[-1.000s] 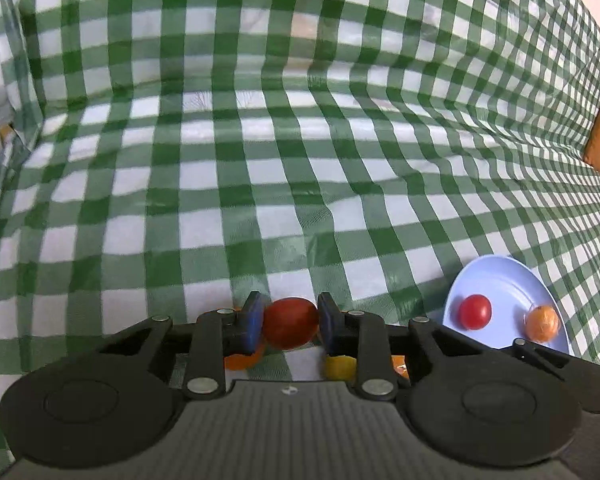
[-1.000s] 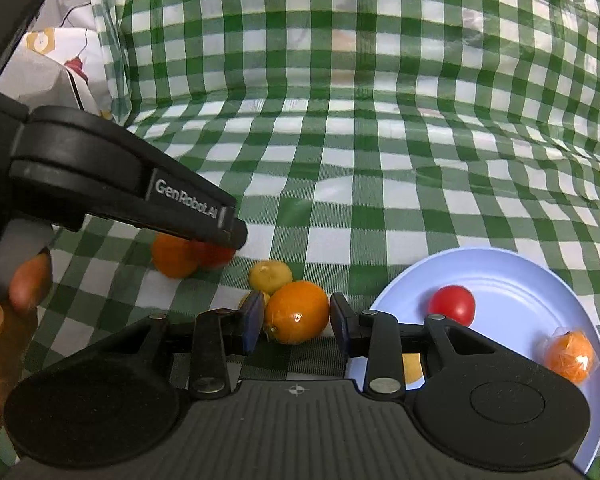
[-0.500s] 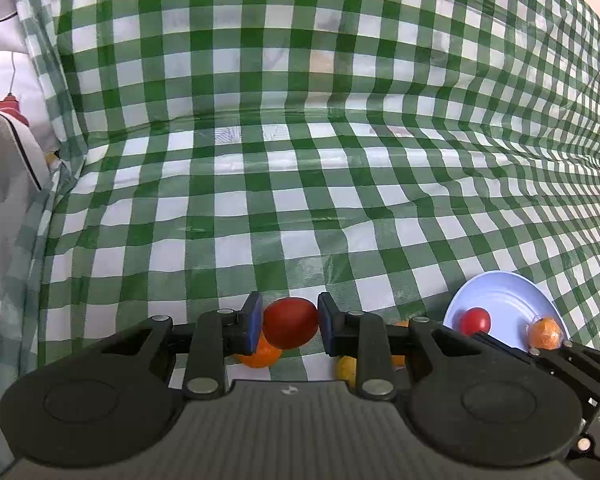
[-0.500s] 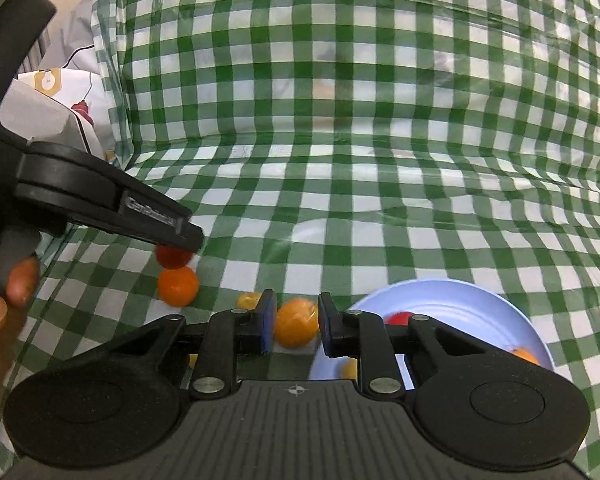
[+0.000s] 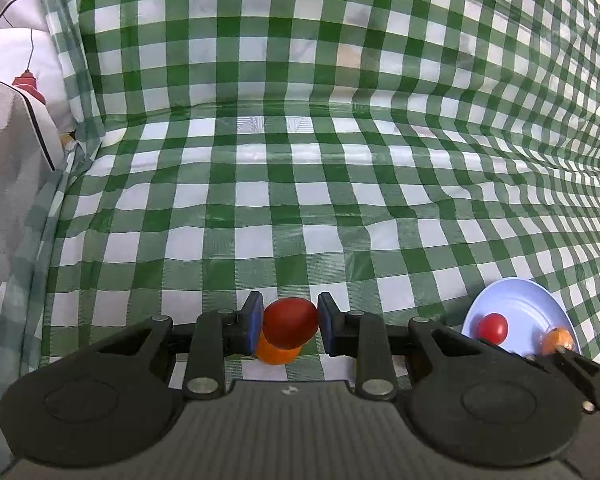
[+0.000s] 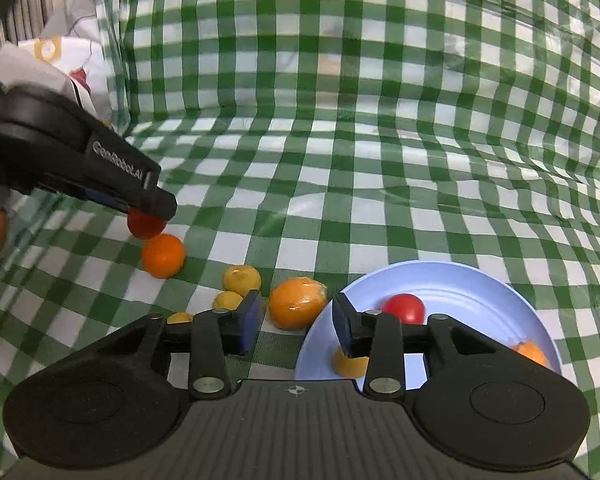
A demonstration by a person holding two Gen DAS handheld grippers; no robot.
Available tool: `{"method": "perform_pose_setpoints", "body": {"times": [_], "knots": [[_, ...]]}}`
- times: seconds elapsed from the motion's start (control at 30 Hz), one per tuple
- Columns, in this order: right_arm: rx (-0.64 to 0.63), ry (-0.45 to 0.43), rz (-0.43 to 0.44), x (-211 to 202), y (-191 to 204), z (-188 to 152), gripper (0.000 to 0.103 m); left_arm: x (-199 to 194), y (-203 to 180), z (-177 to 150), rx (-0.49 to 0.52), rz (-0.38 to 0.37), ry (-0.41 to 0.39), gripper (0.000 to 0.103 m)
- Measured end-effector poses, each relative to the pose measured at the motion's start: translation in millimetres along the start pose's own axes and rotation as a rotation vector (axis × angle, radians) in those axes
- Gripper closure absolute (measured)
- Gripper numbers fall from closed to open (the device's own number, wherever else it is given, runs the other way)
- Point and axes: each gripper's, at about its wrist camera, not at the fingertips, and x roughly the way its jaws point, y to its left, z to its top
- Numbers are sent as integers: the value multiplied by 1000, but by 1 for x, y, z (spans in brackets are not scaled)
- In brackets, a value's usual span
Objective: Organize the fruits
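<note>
The left gripper (image 5: 290, 322) is squeezing a red tomato (image 5: 291, 323) between its blue pads (image 5: 255, 322). It has lifted the tomato up off the cloth, because half a second ago the tomato sat lower, close to the orange fruit (image 5: 277, 353) that now shows under it.

The right gripper (image 6: 296, 322) has changed more. A moment ago its pads were tight on an orange (image 6: 297, 308). Now they stand apart and nothing is between them, so the orange has been let go. The orange sits on the checked cloth (image 6: 340, 200), touching the left edge of the blue plate (image 6: 460, 280), not on it.

On the blue plate are a red tomato, a small yellow fruit (image 6: 348, 362) near the front and a wrapped orange fruit (image 6: 530, 352) at the right. Left of the plate lie two yellow fruits (image 6: 242, 280) and one more orange farther out.

I think the orange missed the plate and needs another try. The left tomato can go to the plate next.
</note>
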Motion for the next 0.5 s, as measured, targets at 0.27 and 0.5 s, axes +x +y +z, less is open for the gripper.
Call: {"method": "perform_pose_setpoints", "body": {"times": [0.27,0.5], "knots": [[-258,20,-139,38,38,2,55,7,7,4,-22,-12,16,71],[-407,65,-124,49,59,-11,64,7,7,6,-32,-20,14,71]]}}
